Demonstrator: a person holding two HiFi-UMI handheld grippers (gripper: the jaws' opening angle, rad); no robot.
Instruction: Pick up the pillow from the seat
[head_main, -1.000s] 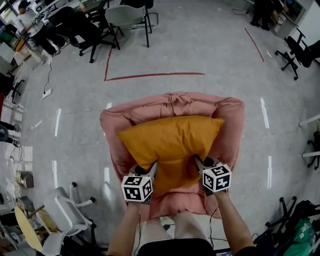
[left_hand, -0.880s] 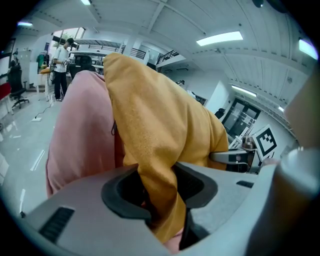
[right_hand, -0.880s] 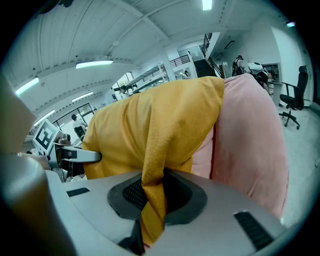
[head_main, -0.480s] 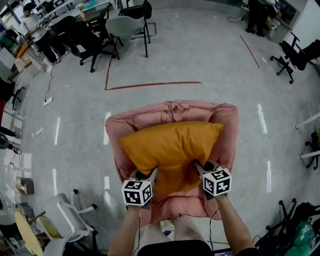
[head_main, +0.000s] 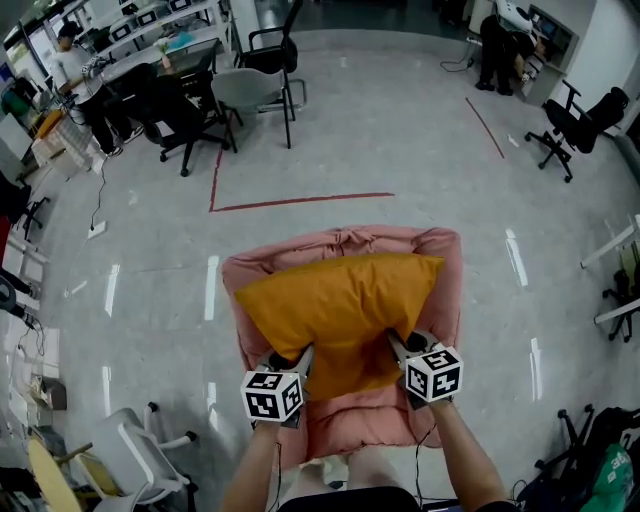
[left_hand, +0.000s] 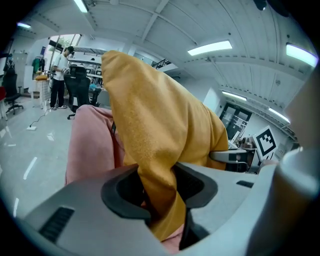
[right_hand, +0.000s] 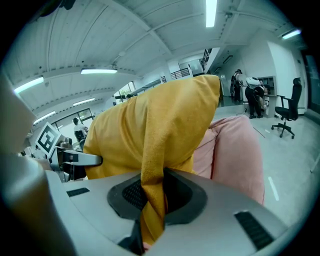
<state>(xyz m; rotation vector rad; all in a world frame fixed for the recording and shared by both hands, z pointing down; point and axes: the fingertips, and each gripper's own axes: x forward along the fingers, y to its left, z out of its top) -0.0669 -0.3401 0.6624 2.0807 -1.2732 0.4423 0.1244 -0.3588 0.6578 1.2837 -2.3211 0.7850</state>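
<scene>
left gripper (head_main: 297, 362): clenched on the near edge of mustard pillow (head_main: 335, 303) | right gripper (head_main: 397, 350): clenched on same edge | pillow: above pink armchair (head_main: 445, 285)

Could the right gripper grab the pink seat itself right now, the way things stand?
Probably not. The right gripper has its jaws shut on a fold of the orange pillow, so they are full, and the pillow hangs between them and the pink seat. It would likely have to let go first.
</scene>
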